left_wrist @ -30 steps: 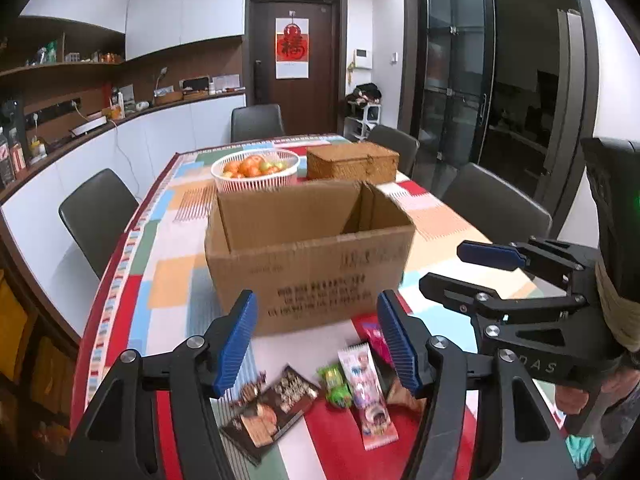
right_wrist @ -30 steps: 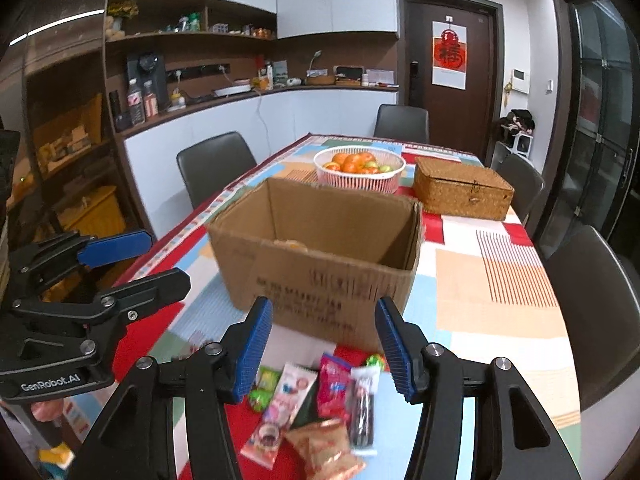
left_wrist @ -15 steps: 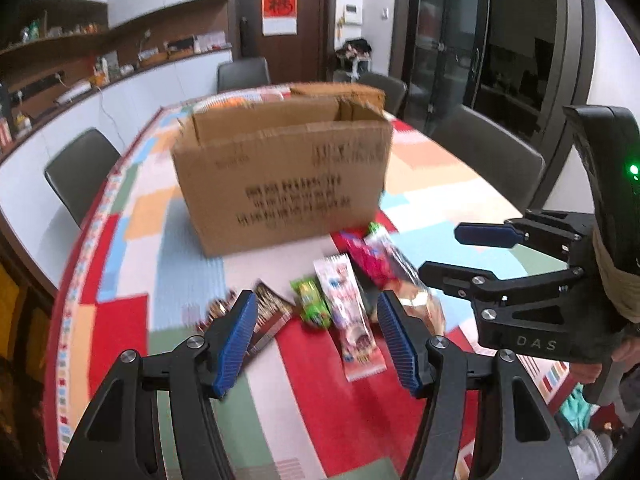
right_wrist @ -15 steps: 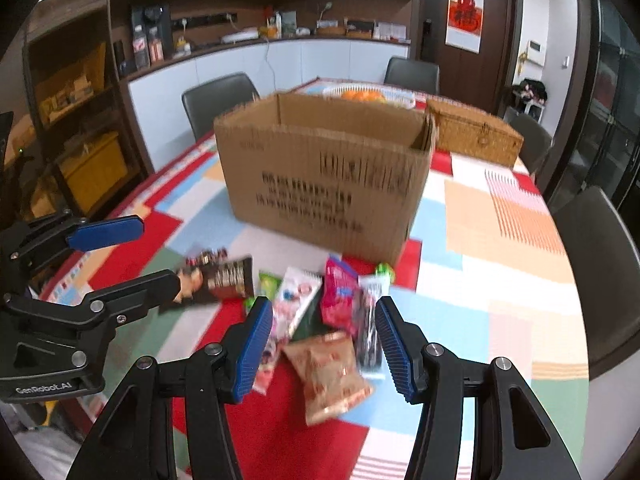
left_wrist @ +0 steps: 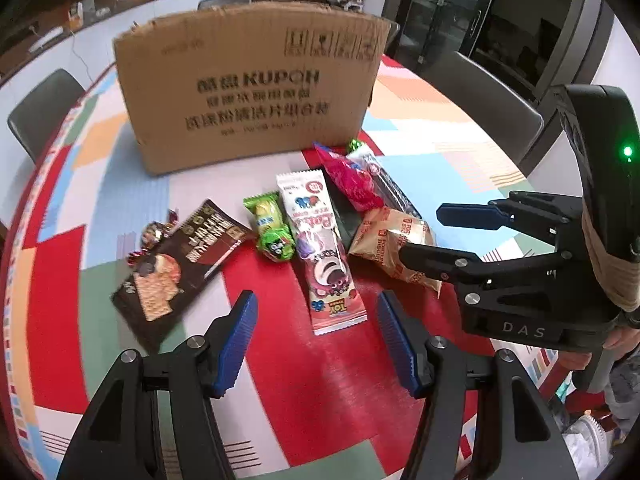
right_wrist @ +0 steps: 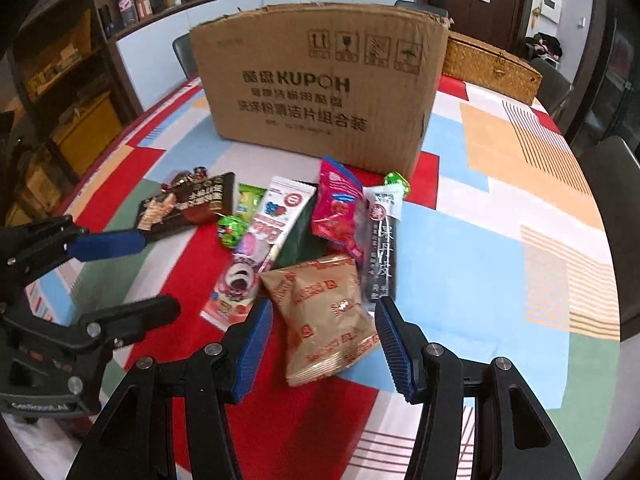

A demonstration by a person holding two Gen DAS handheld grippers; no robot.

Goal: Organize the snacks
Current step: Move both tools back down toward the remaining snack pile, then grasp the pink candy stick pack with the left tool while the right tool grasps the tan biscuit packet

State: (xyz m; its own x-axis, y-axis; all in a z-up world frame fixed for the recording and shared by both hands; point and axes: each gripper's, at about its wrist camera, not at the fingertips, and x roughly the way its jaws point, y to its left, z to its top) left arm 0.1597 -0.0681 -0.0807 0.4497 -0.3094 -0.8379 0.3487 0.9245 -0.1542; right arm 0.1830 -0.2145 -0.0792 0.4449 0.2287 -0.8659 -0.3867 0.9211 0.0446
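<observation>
Several snack packets lie in front of a brown cardboard box (left_wrist: 252,84) (right_wrist: 320,96). A pink and white packet (left_wrist: 320,248) (right_wrist: 256,256) lies ahead of my open left gripper (left_wrist: 316,336). A tan biscuit bag (right_wrist: 324,312) (left_wrist: 394,244) lies between the fingers of my open right gripper (right_wrist: 324,344). Also here are a dark brown wafer pack (left_wrist: 180,264) (right_wrist: 188,204), a green candy (left_wrist: 270,232) (right_wrist: 234,224), a pink bag (left_wrist: 352,184) (right_wrist: 340,208) and a black strip pack (right_wrist: 382,248). Each gripper shows in the other's view, the right (left_wrist: 444,236) and the left (right_wrist: 132,276).
The table has a bright patchwork cloth (right_wrist: 500,216). A woven basket box (right_wrist: 488,64) stands behind the carton at the right. Dark chairs (left_wrist: 40,108) stand round the table. The near table edge (left_wrist: 24,420) curves close at the left.
Both grippers have come down and forward towards the snacks, which now look much larger. The box's inside and the fruit basket have dropped out of sight. Both grippers stay open.
</observation>
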